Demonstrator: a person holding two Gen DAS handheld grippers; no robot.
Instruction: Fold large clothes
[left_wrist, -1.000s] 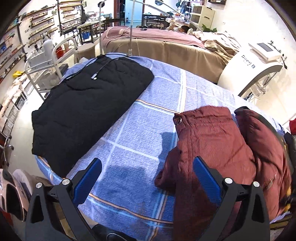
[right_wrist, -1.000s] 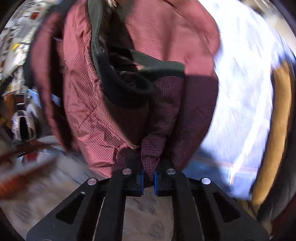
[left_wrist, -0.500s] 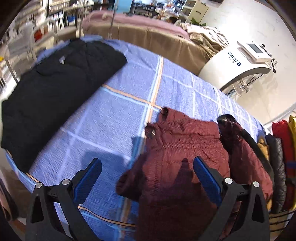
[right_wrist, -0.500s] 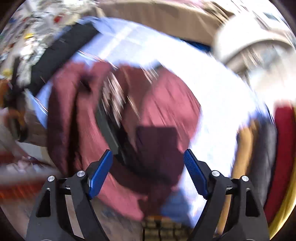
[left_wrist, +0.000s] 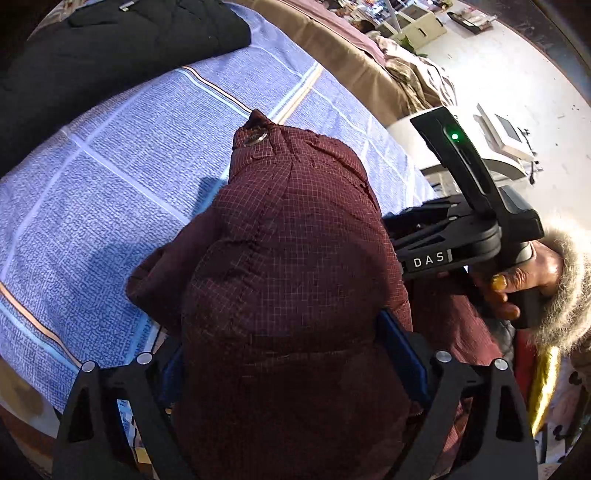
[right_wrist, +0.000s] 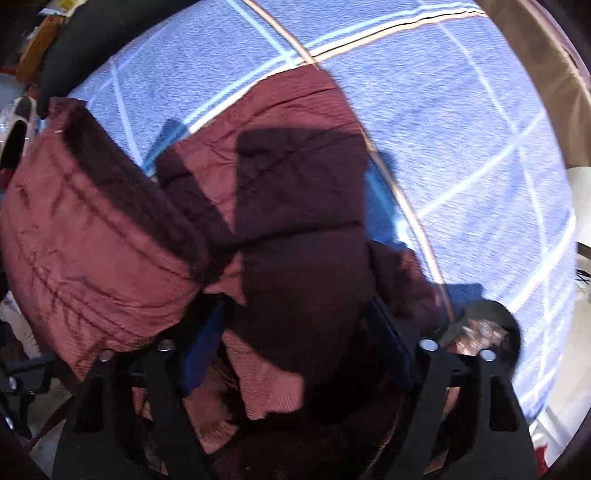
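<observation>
A maroon quilted jacket (left_wrist: 295, 251) lies bunched at the near edge of the blue checked bed cover (left_wrist: 92, 177). My left gripper (left_wrist: 291, 354) is open, its jaws wide on either side of a padded fold of the jacket. My right gripper (right_wrist: 295, 332) is also open, astride another bunch of the same jacket (right_wrist: 288, 221). The right tool's body (left_wrist: 461, 236) and the hand that holds it show at the right of the left wrist view. The blue pads are partly hidden by cloth.
A black padded coat (left_wrist: 92, 62) lies across the far left of the bed, and shows in the right wrist view (right_wrist: 92, 33). A brown-covered bed (left_wrist: 351, 62) and a white machine (left_wrist: 498, 147) stand behind. The floor lies below the near edge.
The right gripper let go of the jacket's edge, opened wide and came down over the jacket. The left gripper moved forward and right until its open jaws straddle the jacket.
</observation>
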